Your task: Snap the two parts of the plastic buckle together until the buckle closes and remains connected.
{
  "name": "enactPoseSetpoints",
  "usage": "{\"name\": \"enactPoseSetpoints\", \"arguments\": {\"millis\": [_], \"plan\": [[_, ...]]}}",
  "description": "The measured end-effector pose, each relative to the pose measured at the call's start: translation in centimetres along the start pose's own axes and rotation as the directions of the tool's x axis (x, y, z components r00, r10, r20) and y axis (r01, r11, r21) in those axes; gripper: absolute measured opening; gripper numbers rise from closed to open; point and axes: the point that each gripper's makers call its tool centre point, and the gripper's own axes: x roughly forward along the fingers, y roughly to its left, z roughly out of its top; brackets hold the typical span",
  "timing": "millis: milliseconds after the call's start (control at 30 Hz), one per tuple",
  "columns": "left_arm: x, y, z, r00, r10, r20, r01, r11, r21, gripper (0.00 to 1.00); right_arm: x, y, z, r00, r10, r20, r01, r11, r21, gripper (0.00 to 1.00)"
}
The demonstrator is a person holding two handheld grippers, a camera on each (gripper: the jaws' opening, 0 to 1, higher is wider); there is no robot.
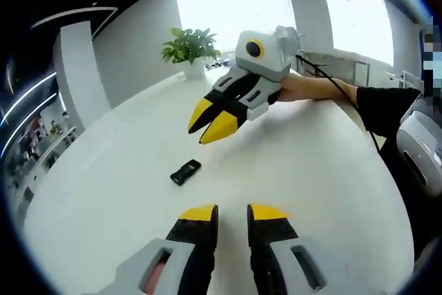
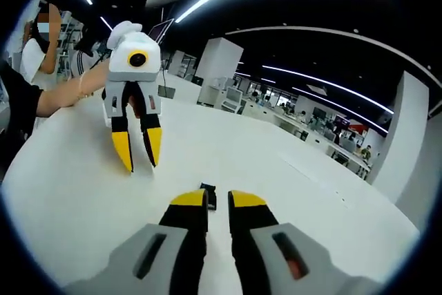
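While untouched, the buckle [image 1: 186, 171] lies ahead of both jaws.

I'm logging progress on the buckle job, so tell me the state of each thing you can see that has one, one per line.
black plastic buckle: lying flat on the white table, not held; whether its two parts are snapped together cannot be told.
left tongs: open with a small gap, empty, above the table short of the buckle.
right tongs: open with a small gap, empty, the buckle just past their tips.
potted plant: upright at the table's far edge.
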Motion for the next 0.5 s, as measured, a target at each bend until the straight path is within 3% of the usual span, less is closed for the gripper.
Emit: {"name": "enactPoseSetpoints", "arguments": {"millis": [500], "plan": [[-0.3, 1.6, 0.3, 0.998, 0.068, 0.012, -0.068, 0.997, -0.040, 0.16, -0.6, -0.2, -0.1, 1.000, -0.012, -0.014, 0.012, 1.000, 0.015, 0.12]]}}
